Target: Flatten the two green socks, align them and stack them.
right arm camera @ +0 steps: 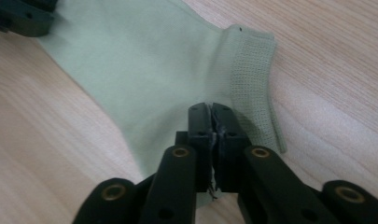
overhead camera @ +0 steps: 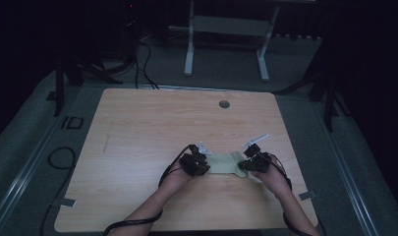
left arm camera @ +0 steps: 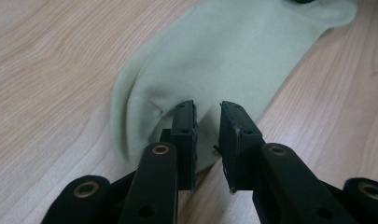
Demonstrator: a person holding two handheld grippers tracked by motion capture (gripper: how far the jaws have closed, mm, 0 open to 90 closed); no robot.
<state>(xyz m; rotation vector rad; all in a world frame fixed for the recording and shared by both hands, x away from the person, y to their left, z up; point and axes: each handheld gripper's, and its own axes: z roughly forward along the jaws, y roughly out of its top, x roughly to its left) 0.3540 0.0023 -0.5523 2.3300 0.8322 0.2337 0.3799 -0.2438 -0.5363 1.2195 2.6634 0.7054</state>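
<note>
Right gripper (right arm camera: 213, 114) pinching sock (right arm camera: 144, 60) near cuff; left gripper (left arm camera: 207, 116) spread over toe. Close left squarely, then pull taut.

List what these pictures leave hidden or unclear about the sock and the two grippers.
- High view: both ends of the sock lie under the left gripper and right gripper; dim and small, so the jaws cannot be read.
- Right gripper view: the right gripper has its jaws together over the sock near the cuff; whether fabric is pinched is hidden.
- Left gripper view: the sock's far end is cut off by the top edge.
</note>
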